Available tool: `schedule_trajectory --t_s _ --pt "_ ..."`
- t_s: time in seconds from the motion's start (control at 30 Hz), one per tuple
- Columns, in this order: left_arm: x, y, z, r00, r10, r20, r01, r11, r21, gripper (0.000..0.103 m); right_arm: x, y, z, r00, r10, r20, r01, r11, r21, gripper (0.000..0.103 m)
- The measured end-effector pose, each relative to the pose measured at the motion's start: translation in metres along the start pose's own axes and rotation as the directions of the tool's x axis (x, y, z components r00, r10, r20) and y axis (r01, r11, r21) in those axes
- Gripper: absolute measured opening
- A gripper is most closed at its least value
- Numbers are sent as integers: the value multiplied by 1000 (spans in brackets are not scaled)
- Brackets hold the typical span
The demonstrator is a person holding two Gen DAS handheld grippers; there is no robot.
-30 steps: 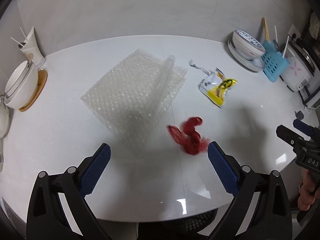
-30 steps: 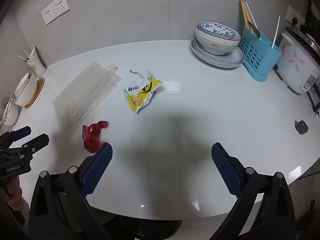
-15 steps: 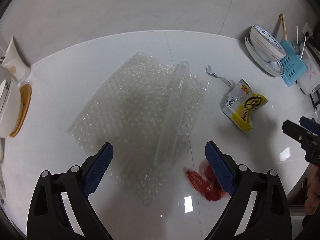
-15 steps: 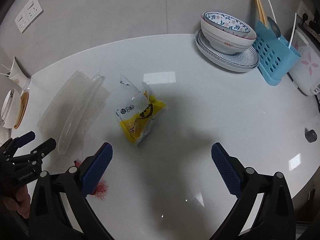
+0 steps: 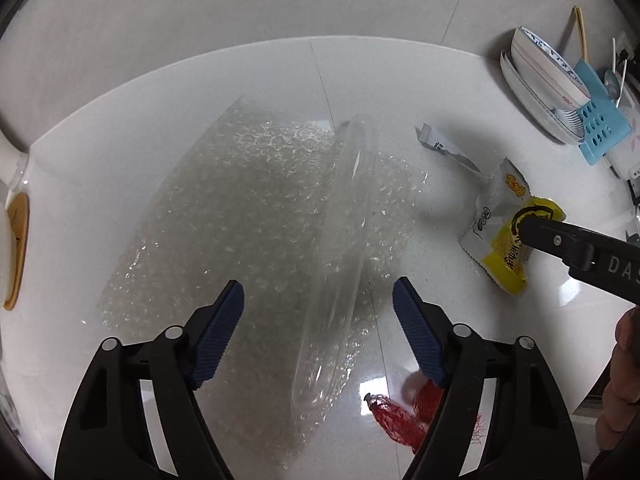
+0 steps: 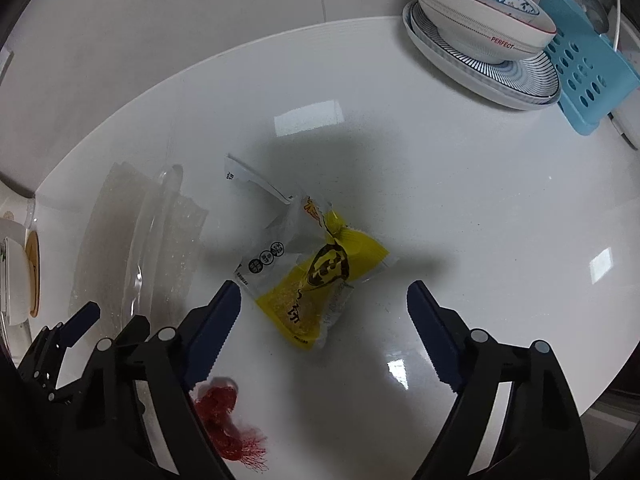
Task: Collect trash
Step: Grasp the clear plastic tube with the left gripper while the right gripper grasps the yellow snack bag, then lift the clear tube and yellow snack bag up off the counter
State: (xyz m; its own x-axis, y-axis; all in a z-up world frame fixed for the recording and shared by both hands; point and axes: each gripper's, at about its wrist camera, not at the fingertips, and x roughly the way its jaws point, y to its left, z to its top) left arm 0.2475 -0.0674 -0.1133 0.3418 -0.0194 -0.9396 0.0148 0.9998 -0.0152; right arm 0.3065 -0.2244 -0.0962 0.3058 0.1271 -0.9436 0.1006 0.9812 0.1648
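Observation:
A sheet of clear bubble wrap (image 5: 248,216) with a rolled clear plastic fold (image 5: 340,264) lies on the white table. My left gripper (image 5: 318,312) is open and hovers just above it, its jaws either side of the roll. A yellow and white snack wrapper (image 6: 316,276) lies to the right; it also shows in the left wrist view (image 5: 506,236). My right gripper (image 6: 324,316) is open, low over the wrapper, jaws either side of it. A red mesh scrap (image 6: 228,416) lies near the front edge; it also shows in the left wrist view (image 5: 404,420).
A patterned bowl (image 6: 480,20) on a striped plate (image 6: 480,76) and a blue utensil caddy (image 6: 588,72) stand at the back right. A white bowl on a wooden coaster (image 5: 16,252) stands at the far left. A wall runs behind the table.
Both grippers have moved forward and down: the left now hovers over the bubble wrap roll, the right over the yellow wrapper. Both stay open. The red mesh now lies behind the jaws.

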Motion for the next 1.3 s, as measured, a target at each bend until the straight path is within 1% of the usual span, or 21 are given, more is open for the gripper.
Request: schedule_trajectory --t_s 0.07,0.13,0.27,0.33,0.37,0.4,0.43,0.47,0.53,0.6,0.77,0.83,1.07,1.3 --pt "4 -1 3 1000 -3 -10 3 1000 -3 68 7 -1 4 1000 3 -14 -3 1000 22 76" --pt "9 -3 5 1000 2 -24 -2 1000 -4 62 12 -2 7 1000 2 -25 -1 999 38 72" --pt "18 -9 8 999 6 -47 -6 1000 4 52 19 -3 12 999 4 -45 -1 998 55 65" --pt "22 -11 9 998 8 -61 -7 1000 6 44 22 -4 13 998 1 -55 2 998 55 59" --pt "23 -12 9 998 17 -61 -17 1000 8 42 22 -4 13 998 1 -58 2 999 54 57" --pt "23 -12 9 998 22 -58 -22 1000 10 38 24 -6 15 998 2 -63 2 999 54 54" --pt "23 -12 9 998 25 -58 -24 1000 13 30 24 -6 14 998 2 -67 2 999 52 49" --pt "24 -12 10 998 27 -59 -26 1000 14 29 26 -7 18 997 0 -73 4 999 49 47" --pt "25 -13 11 998 14 -60 -14 1000 3 25 29 -8 20 996 5 -84 -1 999 45 36" --pt "25 -14 12 998 14 -60 -15 1000 -1 25 29 -8 20 996 17 -85 -13 999 42 29" --pt "24 -14 10 998 13 -56 -13 1000 -13 25 25 -12 14 997 17 -70 -14 999 30 27" --pt "20 -10 6 998 13 -56 -14 1000 -18 25 22 -10 11 998 15 -65 -14 1000 24 24" --pt "10 -5 0 999 16 -41 -17 999 -37 25 14 -7 5 999 15 -43 -15 1000 6 24" --pt "-2 -2 -4 1000 16 -20 -17 999 -50 25 0 -13 -1 1000 17 -21 -18 1000 -13 23"
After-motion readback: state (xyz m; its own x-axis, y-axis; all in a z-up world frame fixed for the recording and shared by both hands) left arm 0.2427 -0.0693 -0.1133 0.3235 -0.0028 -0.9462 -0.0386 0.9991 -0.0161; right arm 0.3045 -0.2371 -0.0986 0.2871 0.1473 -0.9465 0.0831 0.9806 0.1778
